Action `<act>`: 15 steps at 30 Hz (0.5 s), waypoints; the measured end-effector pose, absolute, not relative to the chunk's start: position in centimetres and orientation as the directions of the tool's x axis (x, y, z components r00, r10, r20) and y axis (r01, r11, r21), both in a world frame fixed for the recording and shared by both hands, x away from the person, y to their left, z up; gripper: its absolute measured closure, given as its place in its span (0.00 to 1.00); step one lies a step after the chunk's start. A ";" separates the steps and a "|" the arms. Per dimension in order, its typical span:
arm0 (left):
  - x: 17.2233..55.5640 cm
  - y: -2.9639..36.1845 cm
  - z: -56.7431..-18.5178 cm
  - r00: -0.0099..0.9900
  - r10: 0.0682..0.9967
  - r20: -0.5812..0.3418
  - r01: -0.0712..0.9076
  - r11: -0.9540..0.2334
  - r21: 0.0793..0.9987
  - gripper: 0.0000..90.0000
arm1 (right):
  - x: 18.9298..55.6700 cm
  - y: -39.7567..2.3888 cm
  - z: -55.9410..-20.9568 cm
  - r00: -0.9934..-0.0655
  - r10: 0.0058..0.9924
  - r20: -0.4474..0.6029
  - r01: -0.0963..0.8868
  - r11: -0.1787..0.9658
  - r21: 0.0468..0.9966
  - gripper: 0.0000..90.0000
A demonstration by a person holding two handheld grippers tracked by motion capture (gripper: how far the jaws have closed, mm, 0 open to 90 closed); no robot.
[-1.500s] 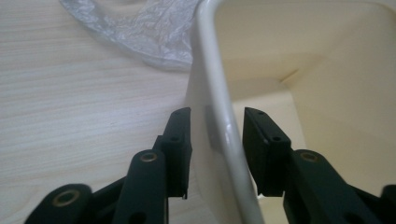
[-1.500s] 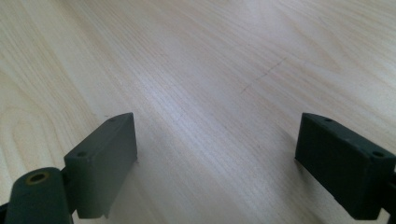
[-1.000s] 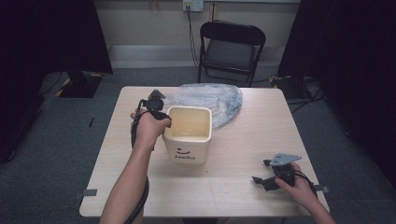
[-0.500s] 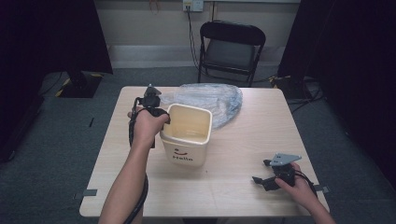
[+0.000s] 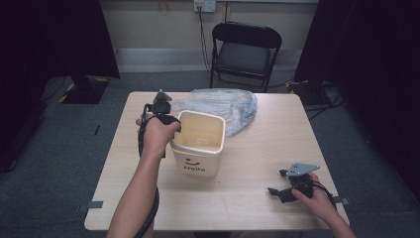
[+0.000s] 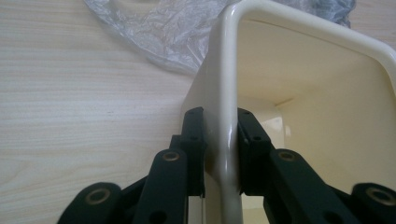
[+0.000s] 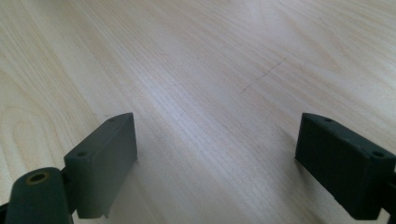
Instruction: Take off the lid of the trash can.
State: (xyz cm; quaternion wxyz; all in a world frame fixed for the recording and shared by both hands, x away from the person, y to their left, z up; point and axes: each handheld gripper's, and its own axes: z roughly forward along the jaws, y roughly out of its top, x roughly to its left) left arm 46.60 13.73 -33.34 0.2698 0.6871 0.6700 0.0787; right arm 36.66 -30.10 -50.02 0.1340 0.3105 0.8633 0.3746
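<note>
A cream plastic bin (image 5: 198, 146) with "Hello" printed on its front stands near the middle of the table. My left gripper (image 5: 171, 126) is shut on the bin's left rim, one jaw outside the wall and one inside. In the left gripper view the pads (image 6: 194, 140) press both faces of the bin wall (image 6: 224, 93). My right gripper (image 5: 275, 191) rests low at the table's front right corner, a hand around it. Its jaws stand wide apart in the right gripper view, with bare wood between the fingers (image 7: 105, 161).
A crumpled clear plastic bag (image 5: 223, 104) lies on the table behind the bin, touching it. A black folding chair (image 5: 245, 52) stands beyond the far edge. The wooden table (image 5: 277, 144) has bare surface at right and front.
The bin and my left hand have shifted slightly to the left and tilted a little. The right gripper has kept still.
</note>
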 end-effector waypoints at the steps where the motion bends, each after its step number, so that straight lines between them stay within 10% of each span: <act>1: 46.6 13.7 -33.3 0.089 0.964 -0.251 0.878 0.043 0.477 0.84 | 36.7 -30.1 -50.0 -0.771 0.636 0.001 0.435 0.527 0.730 0.13; 15: 46.4 14.0 -32.8 0.092 0.963 -0.253 0.881 0.040 0.471 0.86 | 36.7 -30.1 -50.0 -0.771 0.636 0.001 0.436 0.527 0.730 0.13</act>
